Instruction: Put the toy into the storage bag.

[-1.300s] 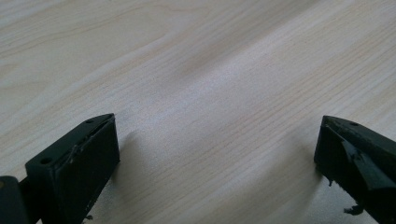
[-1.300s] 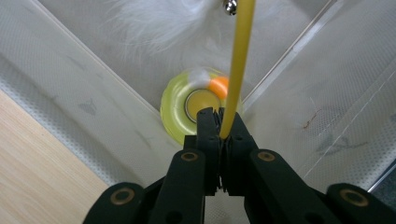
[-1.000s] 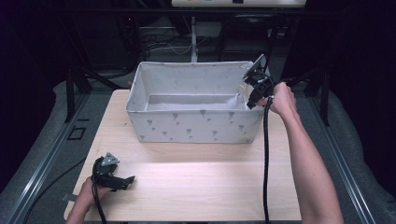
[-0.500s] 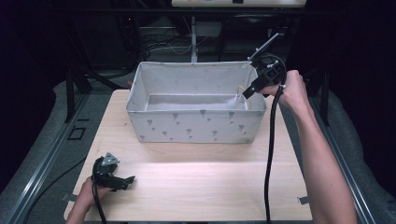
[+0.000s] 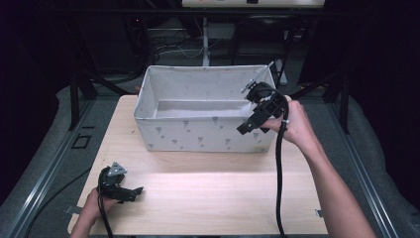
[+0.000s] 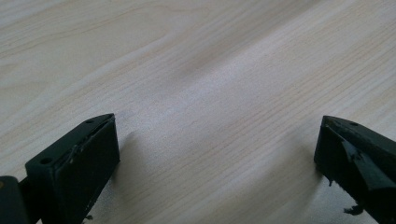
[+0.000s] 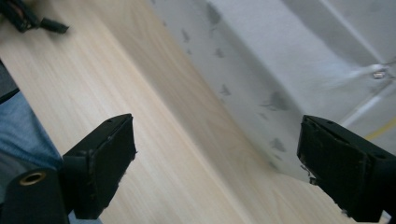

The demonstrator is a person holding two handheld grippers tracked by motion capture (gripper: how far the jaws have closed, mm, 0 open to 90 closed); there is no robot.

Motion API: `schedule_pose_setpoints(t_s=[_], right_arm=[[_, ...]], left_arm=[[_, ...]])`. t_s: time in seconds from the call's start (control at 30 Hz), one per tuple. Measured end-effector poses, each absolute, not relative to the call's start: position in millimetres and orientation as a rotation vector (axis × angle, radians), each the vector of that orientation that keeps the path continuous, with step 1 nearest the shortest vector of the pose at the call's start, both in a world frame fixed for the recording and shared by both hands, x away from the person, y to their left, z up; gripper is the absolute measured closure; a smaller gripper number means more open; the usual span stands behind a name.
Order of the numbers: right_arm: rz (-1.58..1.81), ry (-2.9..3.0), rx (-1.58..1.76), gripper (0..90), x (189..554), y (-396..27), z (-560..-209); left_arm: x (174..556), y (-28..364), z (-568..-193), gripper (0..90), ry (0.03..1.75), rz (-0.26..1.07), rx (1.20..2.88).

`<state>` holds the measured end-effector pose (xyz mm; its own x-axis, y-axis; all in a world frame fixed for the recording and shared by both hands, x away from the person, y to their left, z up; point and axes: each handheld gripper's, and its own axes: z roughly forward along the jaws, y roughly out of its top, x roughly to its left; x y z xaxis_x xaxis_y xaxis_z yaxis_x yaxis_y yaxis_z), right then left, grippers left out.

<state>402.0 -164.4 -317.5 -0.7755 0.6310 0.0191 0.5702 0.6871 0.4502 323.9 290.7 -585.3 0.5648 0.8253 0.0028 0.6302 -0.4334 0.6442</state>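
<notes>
Wooden table (image 5: 208, 193) bears a fabric bin (image 5: 198, 134) — right gripper (image 5: 246, 130) beside it, fingers just spreading, empty; left gripper (image 5: 136, 191) spread.

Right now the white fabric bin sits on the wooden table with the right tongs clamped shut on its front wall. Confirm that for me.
Not quite. The right tongs have just been opening and grip nothing: the right gripper view shows the jaws standing wide apart, with the white fabric bin beyond them, untouched. The bin does sit on the wooden table, as the high view shows.

The left gripper (image 6: 217, 158) holds its black fingers (image 6: 79, 163) wide apart over bare wooden table (image 6: 196, 70).
</notes>
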Motion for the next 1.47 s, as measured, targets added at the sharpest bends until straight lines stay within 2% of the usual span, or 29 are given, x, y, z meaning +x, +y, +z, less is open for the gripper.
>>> schedule_pose_setpoints(t_s=[0.37,0.63,1.47], right_arm=[[0.702,2.834,0.904,6.5,373,-142,-379],[0.663,2.879,0.919,5.4,368,-142,-417],[0.479,2.993,0.91,6.5,370,-135,-469]], left_arm=[[324,291,-585,0.0,1.163,0.421,2.206],[324,291,-585,0.0,1.16,0.42,2.207],[325,291,-585,0.0,1.155,0.415,2.214]])
